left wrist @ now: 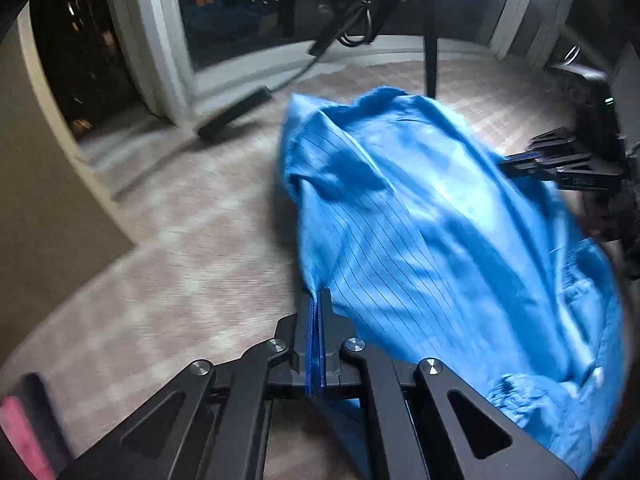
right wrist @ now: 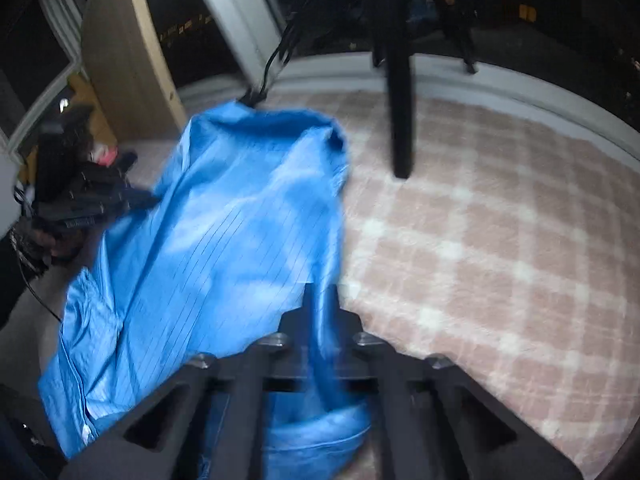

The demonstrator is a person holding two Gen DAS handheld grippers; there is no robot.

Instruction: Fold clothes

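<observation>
A bright blue pinstriped garment [left wrist: 420,216] hangs in the air above a checked carpet, stretched between both grippers. My left gripper [left wrist: 318,304] is shut on one edge of it at the bottom of the left wrist view. My right gripper [right wrist: 320,296] is shut on another edge of the garment [right wrist: 224,232], with cloth running down between its fingers. The right gripper also shows in the left wrist view [left wrist: 520,160] at the far right, and the left gripper shows in the right wrist view [right wrist: 136,196] at the left. Both views are motion-blurred.
A pink and white checked carpet [right wrist: 500,248] covers the floor. A black stand leg [right wrist: 402,112] rises from it. Dark glass doors with grey frames [left wrist: 160,40] and cables stand behind. A beige wooden panel [left wrist: 44,208] is at the left.
</observation>
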